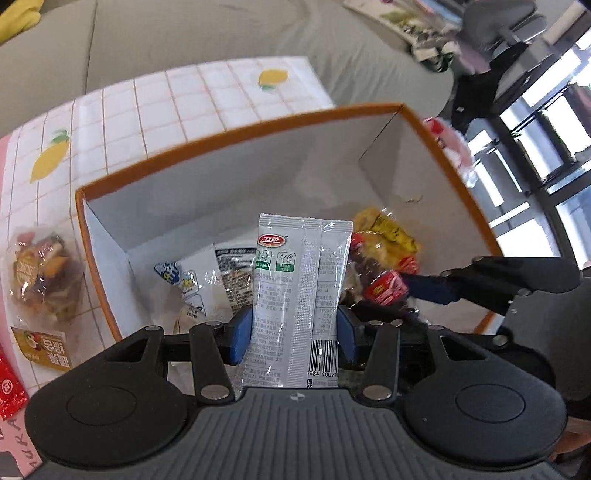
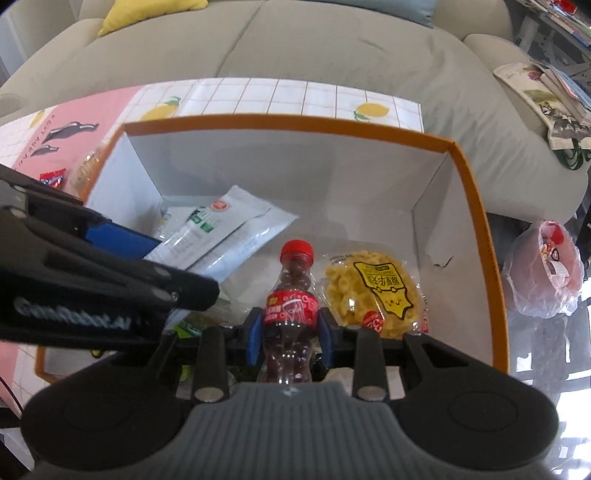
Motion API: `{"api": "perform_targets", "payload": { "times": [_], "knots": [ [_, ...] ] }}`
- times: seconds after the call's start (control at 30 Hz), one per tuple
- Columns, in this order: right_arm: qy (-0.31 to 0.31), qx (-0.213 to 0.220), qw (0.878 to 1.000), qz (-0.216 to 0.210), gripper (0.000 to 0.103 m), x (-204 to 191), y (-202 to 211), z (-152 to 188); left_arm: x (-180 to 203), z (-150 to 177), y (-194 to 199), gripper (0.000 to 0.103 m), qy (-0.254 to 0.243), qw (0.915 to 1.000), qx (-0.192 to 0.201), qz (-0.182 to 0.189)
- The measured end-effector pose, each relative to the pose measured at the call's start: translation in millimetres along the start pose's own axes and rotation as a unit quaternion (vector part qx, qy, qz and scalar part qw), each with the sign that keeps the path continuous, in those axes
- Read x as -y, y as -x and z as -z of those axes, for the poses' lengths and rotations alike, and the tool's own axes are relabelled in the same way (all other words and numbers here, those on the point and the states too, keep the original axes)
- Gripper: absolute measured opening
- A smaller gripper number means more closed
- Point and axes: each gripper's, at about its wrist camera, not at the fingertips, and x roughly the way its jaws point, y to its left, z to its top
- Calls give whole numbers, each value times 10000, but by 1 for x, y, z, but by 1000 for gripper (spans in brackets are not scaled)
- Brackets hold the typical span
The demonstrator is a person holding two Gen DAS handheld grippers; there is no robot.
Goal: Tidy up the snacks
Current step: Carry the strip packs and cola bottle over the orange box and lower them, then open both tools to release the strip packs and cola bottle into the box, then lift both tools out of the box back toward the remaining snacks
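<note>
Grey sofa across the back, yellow cushion up in its corner, and in front a tabletop under a white grid cloth with lemon prints. Squarely on it, an open orange-rimmed box, white inside, taking up most of both views. Left tongs clamped on a tall silver-grey snack packet, held upright over the box, blue pads pressing both edges. Right tongs gripping a small red-capped cola bottle around its label, also upright above the box floor. Already down inside: a yellow bag of ring snacks just beside the bottle, plus a white-and-blue packet and a clear packet with dark print behind the silver one. Crowding from the side in each view, the other tool's black arm and blue pad, reaching in over the box. Outside the box on the left, a clear bag of mixed sweets on the cloth, with a red sachet near the edge. Off to the right beyond the box wall, a thin plastic bag with something red inside, apart from the tabletop. Patterned papers lying on the sofa arm.
</note>
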Motion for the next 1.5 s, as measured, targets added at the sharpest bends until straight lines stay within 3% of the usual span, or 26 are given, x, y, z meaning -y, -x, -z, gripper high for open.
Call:
{"api": "perform_targets", "payload": {
  "times": [0.13,0.47,0.6,0.7,0.87,1.2,1.4,1.5],
  "knots": [
    [-11,-105,9999,11,30,2,-12,-1,-3,0,-10,54,62,9998,-187,-40],
    [-5,-125,9999,69,30,1,-20,3,0,-3,-14,56,98,9997,-234,34],
    [-7,-88,9998,186,31,1,-16,5,-1,-2,-13,68,149,9997,-190,51],
    [-45,-97,9998,190,40,2,-13,6,2,-2,-9,77,104,9998,-147,55],
    [-62,-21,9996,256,51,3,-4,5,8,-1,4,78,22,10000,-26,-21],
    [-464,257,9975,470,76,5,28,11,21,7,47,78,-226,9985,444,-205],
    [-1071,792,9887,682,85,4,59,26,27,24,87,78,-337,9936,1034,-312],
    [-1449,1156,9802,698,86,0,76,36,32,38,109,78,-524,9865,1457,-535]
  ]
}}
